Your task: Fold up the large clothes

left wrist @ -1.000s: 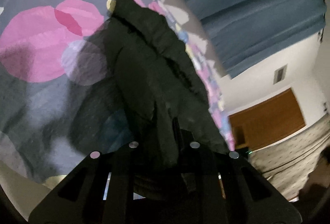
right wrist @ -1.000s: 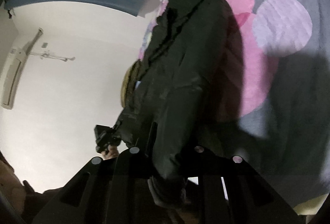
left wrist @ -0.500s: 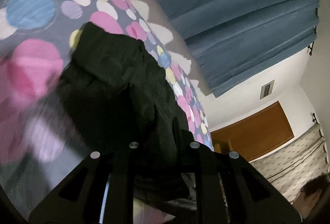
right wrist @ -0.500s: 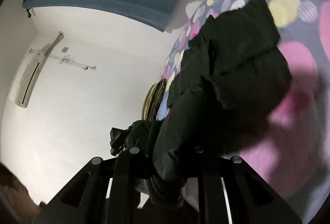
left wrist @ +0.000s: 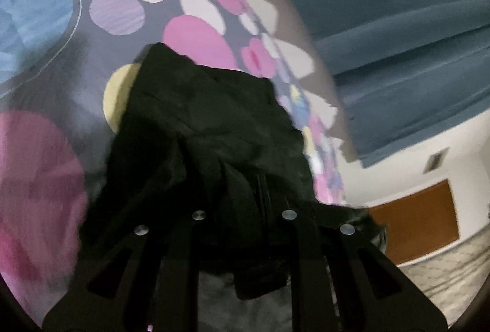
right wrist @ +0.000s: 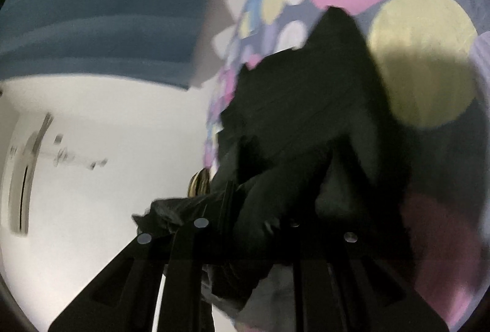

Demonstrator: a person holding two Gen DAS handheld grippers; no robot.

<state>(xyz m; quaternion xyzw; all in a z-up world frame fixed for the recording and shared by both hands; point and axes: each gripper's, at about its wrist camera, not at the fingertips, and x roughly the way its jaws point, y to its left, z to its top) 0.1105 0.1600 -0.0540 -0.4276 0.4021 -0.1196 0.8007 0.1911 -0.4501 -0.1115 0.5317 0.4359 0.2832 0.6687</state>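
A large black garment [left wrist: 208,130] lies on a bed sheet with coloured circles [left wrist: 116,10] and runs back into my left gripper [left wrist: 242,228], which is shut on a bunch of its cloth. The same black garment [right wrist: 300,117] fills the right wrist view, and my right gripper [right wrist: 248,237] is shut on another bunch of it. The cloth hangs down between both pairs of fingers and hides the fingertips. Both views are blurred.
A blue curtain [left wrist: 382,26] hangs behind the bed and also shows in the right wrist view [right wrist: 107,10]. There is a white wall with a brown door [left wrist: 419,221]. A wall air conditioner [right wrist: 24,182] is at the left. A striped item [right wrist: 199,182] lies on the bed.
Both grippers have moved over the bed with the garment still held. The garment has bunched up shorter, and more patterned sheet shows beyond it.
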